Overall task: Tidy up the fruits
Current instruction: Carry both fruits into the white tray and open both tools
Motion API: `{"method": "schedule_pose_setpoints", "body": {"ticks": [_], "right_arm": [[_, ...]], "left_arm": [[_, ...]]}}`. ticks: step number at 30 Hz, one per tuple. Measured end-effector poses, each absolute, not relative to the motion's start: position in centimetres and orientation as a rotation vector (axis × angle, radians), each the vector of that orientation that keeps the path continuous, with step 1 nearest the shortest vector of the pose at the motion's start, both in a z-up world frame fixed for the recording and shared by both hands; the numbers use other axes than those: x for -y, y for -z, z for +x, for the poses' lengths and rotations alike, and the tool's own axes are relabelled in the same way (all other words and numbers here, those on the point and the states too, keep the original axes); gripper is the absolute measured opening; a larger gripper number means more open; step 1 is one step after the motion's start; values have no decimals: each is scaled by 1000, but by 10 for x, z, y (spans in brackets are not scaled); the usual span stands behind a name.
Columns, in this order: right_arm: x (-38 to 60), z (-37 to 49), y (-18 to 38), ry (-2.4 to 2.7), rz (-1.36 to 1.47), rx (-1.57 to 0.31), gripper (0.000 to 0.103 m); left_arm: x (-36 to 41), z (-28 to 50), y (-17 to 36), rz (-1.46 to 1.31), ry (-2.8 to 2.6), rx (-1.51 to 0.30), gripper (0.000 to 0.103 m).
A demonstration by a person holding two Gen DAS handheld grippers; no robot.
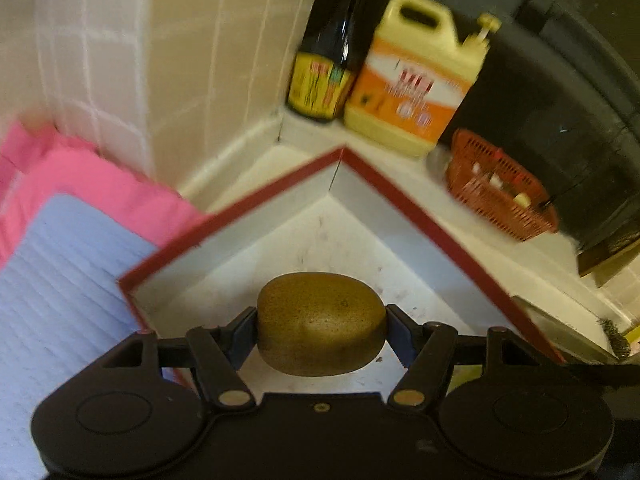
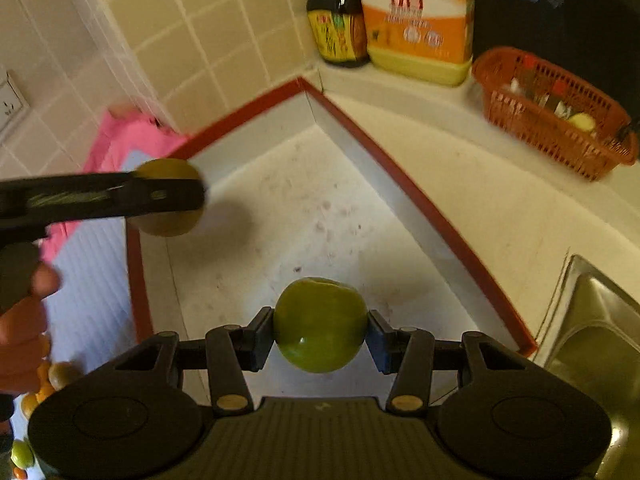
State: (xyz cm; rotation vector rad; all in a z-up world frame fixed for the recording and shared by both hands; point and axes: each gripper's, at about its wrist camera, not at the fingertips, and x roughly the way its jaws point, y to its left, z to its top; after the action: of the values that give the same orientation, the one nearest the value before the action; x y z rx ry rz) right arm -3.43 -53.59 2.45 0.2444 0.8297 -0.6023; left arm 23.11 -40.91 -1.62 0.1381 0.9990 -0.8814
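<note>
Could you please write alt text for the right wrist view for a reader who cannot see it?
The right gripper holds a green fruit above an empty red-rimmed white box. At left, the left gripper carries a kiwi; a red basket stands on the counter.

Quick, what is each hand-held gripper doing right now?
Left hand-held gripper: closed on a brown kiwi.
Right hand-held gripper: closed on a green fruit.
</note>
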Motion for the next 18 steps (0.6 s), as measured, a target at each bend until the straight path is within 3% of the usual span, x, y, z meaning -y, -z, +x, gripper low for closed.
{"method": "schedule_pose_setpoints", "body": {"ticks": [8, 18], "right_arm": [[542, -26, -8, 582, 248, -888, 52], [525, -41, -36, 555, 255, -804, 56]], "left_arm": [[425, 238, 41, 183, 841, -1064, 80], [377, 212, -7, 137, 870, -944, 80]]}}
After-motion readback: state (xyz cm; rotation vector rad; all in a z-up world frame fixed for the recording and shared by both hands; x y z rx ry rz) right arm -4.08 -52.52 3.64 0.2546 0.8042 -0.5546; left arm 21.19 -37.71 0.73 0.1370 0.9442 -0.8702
